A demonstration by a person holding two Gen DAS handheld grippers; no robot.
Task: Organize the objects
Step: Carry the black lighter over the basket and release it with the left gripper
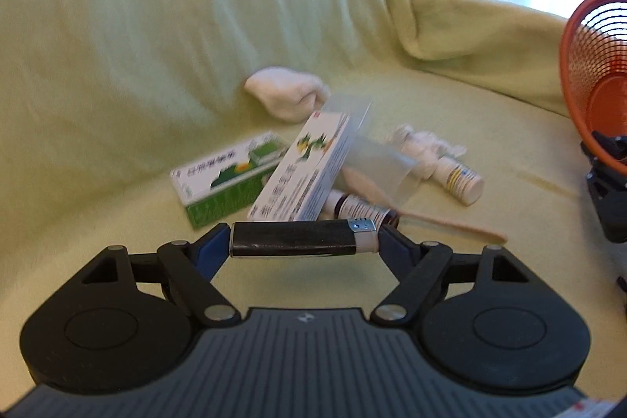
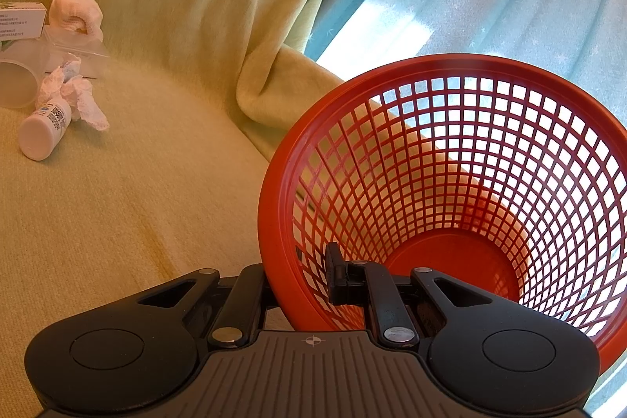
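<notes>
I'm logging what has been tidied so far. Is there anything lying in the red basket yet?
No, the red basket shows only its bare mesh wall and bottom in the right wrist view.

The left gripper (image 1: 303, 241) points downward, its jaws spread wide and clamped on the two ends of a black lighter (image 1: 301, 241) lying crosswise between them. The right gripper (image 2: 301, 285), nearly level, pinches the near rim of the red basket (image 2: 450, 159), jaws almost together.

Both wrist views look forward over their claws, low and close, sharing the white bottle (image 1: 458, 179) (image 2: 45, 132) and red basket (image 1: 588, 73) (image 2: 298, 159).
</notes>
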